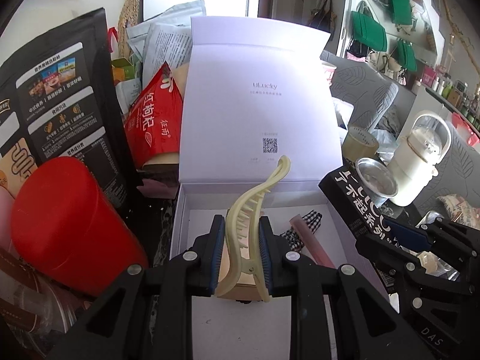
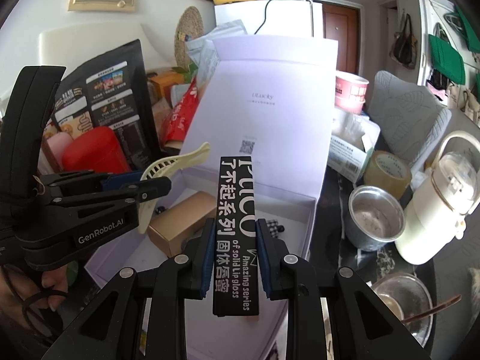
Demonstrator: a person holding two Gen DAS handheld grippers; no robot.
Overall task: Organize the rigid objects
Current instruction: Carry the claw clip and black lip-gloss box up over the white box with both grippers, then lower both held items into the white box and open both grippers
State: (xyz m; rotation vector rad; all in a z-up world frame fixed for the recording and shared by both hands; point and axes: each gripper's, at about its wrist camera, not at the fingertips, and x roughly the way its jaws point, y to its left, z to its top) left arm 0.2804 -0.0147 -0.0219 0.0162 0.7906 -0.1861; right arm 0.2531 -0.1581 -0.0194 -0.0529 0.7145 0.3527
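- The left gripper [image 1: 241,249] is clamping a pale yellow plastic claw hair clip [image 1: 255,210] between its blue pads, holding it over the open white cardboard gift box [image 1: 192,198] with its lid standing up behind.
- The right gripper [image 2: 235,258] is pinching a long black lip-gloss carton [image 2: 235,228], which is hanging above the same box, near its right wall.
- Already lying inside the box are a brown kraft cardboard carton [image 2: 177,225], a pink stick [image 1: 309,243] and a black-and-white gingham fabric piece [image 1: 300,228], so the sorting looks partly done.
- Both held items are not yet set down; that seems to be the step in hand.
- Still outside the box are a red cylindrical tin [image 1: 69,225], a roll of clear packing tape [image 2: 387,171], a small metal cup [image 2: 373,216] and a cream lidded jug [image 2: 444,198]; whether these belong in the box is unclear.
- The lid's inside is reading "ULucky" above a QR code.
- The black carton is showing "Amazing series of solid Lip gloss" with Chinese characters.
- The left gripper's body is marked "GenRobot.AI".
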